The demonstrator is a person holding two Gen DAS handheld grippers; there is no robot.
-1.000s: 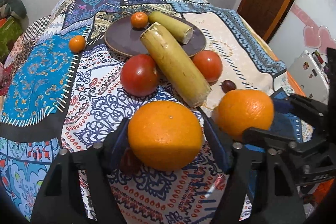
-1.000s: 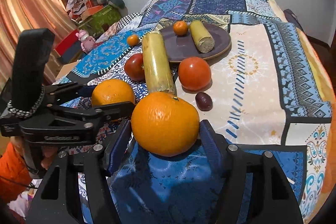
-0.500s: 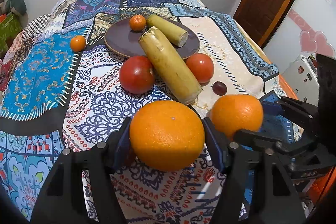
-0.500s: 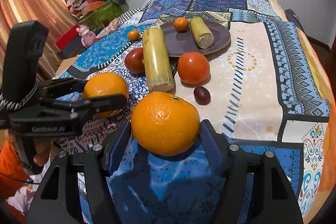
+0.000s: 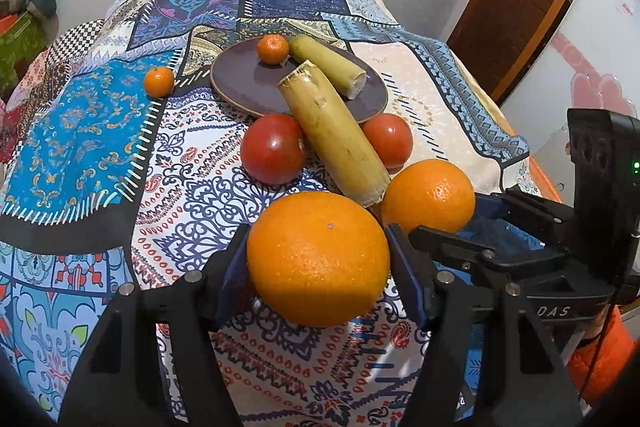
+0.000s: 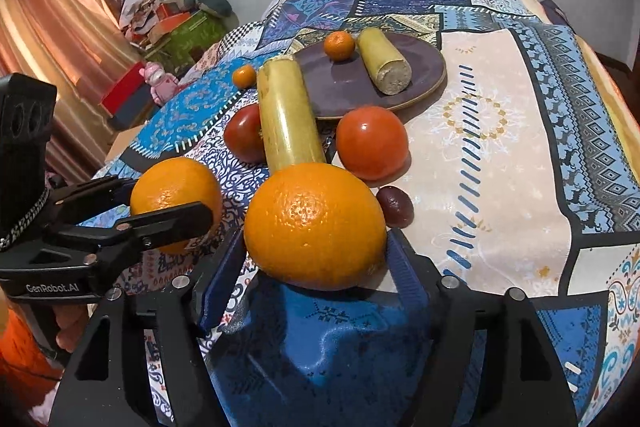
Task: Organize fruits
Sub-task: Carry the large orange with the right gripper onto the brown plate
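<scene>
My left gripper (image 5: 318, 267) is shut on a large orange (image 5: 318, 257), held above the patterned cloth. My right gripper (image 6: 316, 259) is shut on a second large orange (image 6: 314, 225); it also shows in the left wrist view (image 5: 428, 197). A purple plate (image 5: 248, 83) at the far middle holds a small mandarin (image 5: 273, 49) and a short sugarcane piece (image 5: 328, 71). A longer sugarcane piece (image 5: 334, 133) leans on the plate's near rim, between two tomatoes (image 5: 274, 149) (image 5: 388, 141).
A loose mandarin (image 5: 159, 81) lies left of the plate. A dark grape (image 6: 395, 207) lies on the cloth right of the right gripper's orange. The table (image 6: 520, 155) drops off at the right; boxes and curtains stand beyond the left edge.
Both grippers have risen and moved slightly back with their oranges. The two oranges have come closer together.
</scene>
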